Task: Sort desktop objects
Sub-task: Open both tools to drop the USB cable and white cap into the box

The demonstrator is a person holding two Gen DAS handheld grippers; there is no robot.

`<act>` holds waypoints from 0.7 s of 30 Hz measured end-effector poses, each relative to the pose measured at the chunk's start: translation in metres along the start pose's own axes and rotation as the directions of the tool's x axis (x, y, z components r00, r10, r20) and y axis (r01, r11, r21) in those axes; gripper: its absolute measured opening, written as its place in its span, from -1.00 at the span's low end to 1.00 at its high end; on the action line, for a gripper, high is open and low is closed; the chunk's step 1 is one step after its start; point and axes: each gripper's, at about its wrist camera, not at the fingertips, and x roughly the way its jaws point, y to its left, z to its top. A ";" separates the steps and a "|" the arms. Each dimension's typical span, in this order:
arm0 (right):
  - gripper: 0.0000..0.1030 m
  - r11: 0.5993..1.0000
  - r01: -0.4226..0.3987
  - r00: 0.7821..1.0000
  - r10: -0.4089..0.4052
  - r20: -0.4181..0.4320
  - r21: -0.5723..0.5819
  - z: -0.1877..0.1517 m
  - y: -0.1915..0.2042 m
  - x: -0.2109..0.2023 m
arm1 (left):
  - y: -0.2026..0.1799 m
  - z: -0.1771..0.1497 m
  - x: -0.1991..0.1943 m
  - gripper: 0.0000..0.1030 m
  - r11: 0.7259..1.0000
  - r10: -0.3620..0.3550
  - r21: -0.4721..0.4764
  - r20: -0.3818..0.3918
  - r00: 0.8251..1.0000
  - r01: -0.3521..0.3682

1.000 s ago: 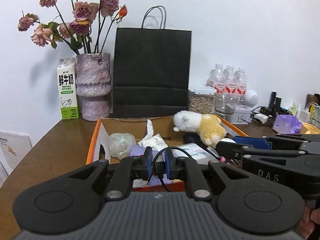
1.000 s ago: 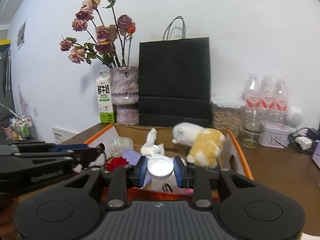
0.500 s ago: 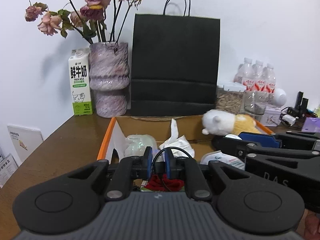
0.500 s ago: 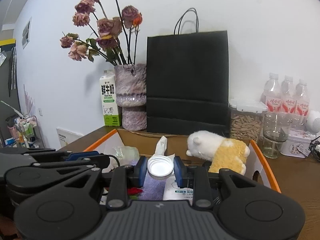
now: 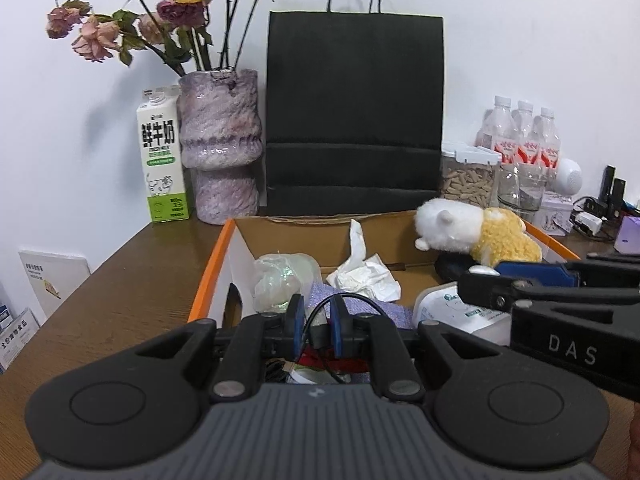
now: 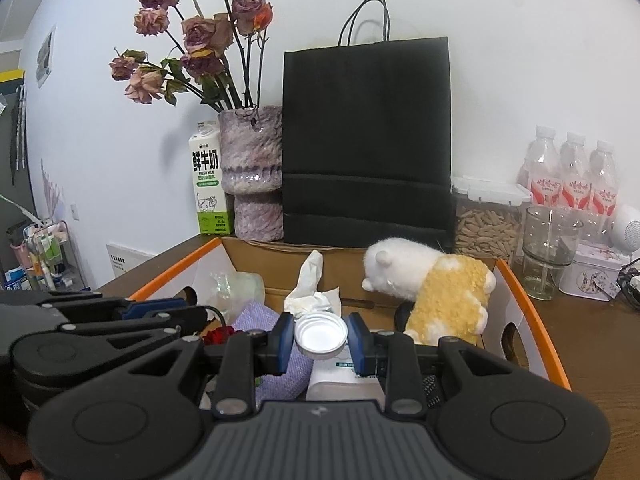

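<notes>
While both loads hang over the box point(image 6: 532, 312), I list them: left gripper point(image 5: 316, 326), fingers pinching a thin, limp black cable point(image 5: 320, 312), best held mid-loop; right gripper point(image 6: 320, 338), fingers clamping a light, rigid, slippery bottle cap point(image 6: 320, 334) across its rim.

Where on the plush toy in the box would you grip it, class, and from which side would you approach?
Probably the yellow body of the plush toy, from above. It lies on its side against the right wall of the box, so its upper flank is exposed, soft and narrow enough to pinch, while the side approach is blocked.
</notes>
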 end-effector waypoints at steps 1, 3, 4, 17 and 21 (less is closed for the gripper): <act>-0.28 1.000 0.002 1.000 -0.002 -0.003 0.005 0.000 -0.001 0.000 | 0.001 0.000 -0.001 -0.66 1.000 0.007 -0.003 0.006 1.000 -0.007; 0.15 1.000 0.007 1.000 -0.007 -0.001 0.025 0.000 -0.005 -0.002 | 0.003 0.001 -0.004 -0.34 1.000 0.017 -0.008 0.014 1.000 -0.017; 0.50 0.999 0.011 1.000 -0.011 0.008 0.031 0.000 -0.007 -0.003 | 0.004 0.001 -0.005 -0.02 1.000 0.026 -0.011 0.021 0.999 -0.026; 1.00 0.995 0.073 0.996 -0.077 0.054 0.069 0.006 -0.022 -0.021 | 0.011 0.005 -0.018 1.00 0.996 0.066 -0.056 0.081 0.995 -0.062; 1.00 0.996 0.065 0.996 -0.068 0.053 0.059 0.006 -0.019 -0.024 | 0.011 0.004 -0.019 1.00 0.996 0.066 -0.057 0.083 0.994 -0.061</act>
